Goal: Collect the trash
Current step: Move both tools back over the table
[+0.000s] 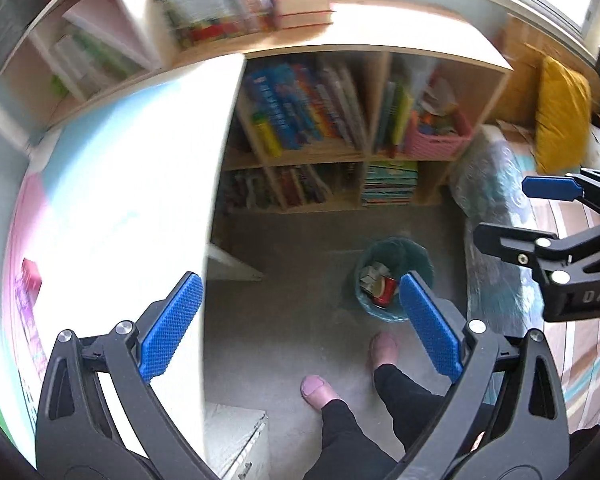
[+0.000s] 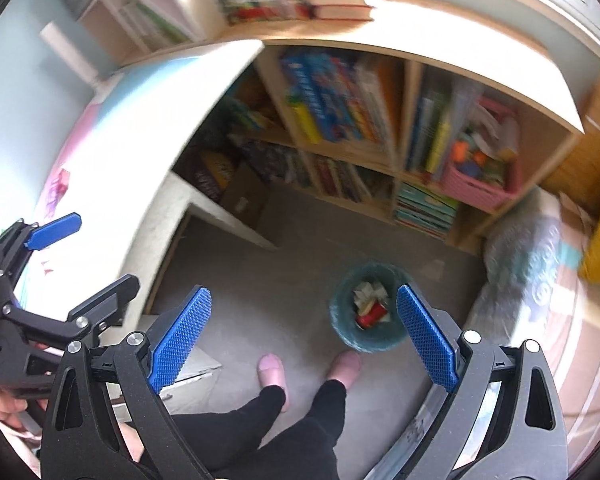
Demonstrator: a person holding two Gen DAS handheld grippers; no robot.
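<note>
Your bookshelf (image 2: pixel 380 128) fills the far side, the white desk (image 1: pixel 140 184) stands left. On the grey floor near your feet sits the teal bin (image 2: pixel 342 330) holding trash (image 2: pixel 370 304). Your left gripper (image 1: pixel 300 324) and right gripper (image 2: pixel 304 332) both hang spread apart, empty.

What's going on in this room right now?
A person in black trousers and pink slippers stands over a small teal wastebasket on the grey carpet, a claw in each hand. The left claw and right claw are both open and empty. The basket already holds crumpled paper and something red.
</note>
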